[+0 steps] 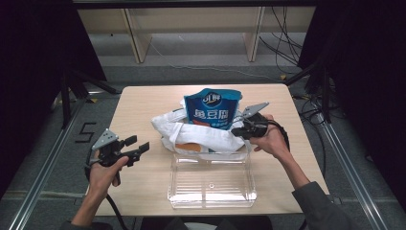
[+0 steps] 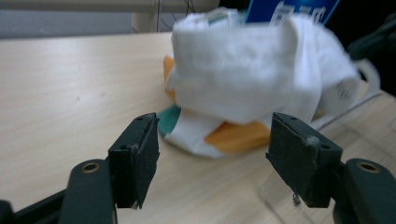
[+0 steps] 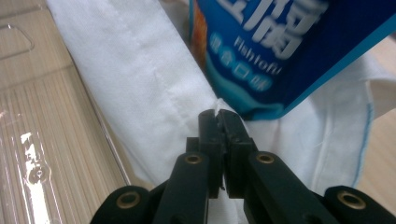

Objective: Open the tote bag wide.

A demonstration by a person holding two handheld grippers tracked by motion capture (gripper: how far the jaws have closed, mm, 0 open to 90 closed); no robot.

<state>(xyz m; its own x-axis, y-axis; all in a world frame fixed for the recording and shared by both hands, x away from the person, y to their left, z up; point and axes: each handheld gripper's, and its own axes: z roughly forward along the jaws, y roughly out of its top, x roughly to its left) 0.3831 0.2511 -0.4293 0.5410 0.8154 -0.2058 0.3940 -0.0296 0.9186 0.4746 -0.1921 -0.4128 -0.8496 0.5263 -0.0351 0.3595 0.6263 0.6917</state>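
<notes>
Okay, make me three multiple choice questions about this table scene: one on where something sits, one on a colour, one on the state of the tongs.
1. Where does the clear plastic tray sit?
A. on the near side of the white cloth bag
B. behind the bag
C. on the floor

2. What colour is the snack packet standing in the bag?
A. red
B. blue
C. yellow

3. How do the right tongs stand?
A. wide open
B. lying unheld
C. shut on the white cloth

Answers: 1 A, the tray lies nearest the person; 2 B, blue with white lettering; 3 C, cloth is pinched between the tips.
</notes>
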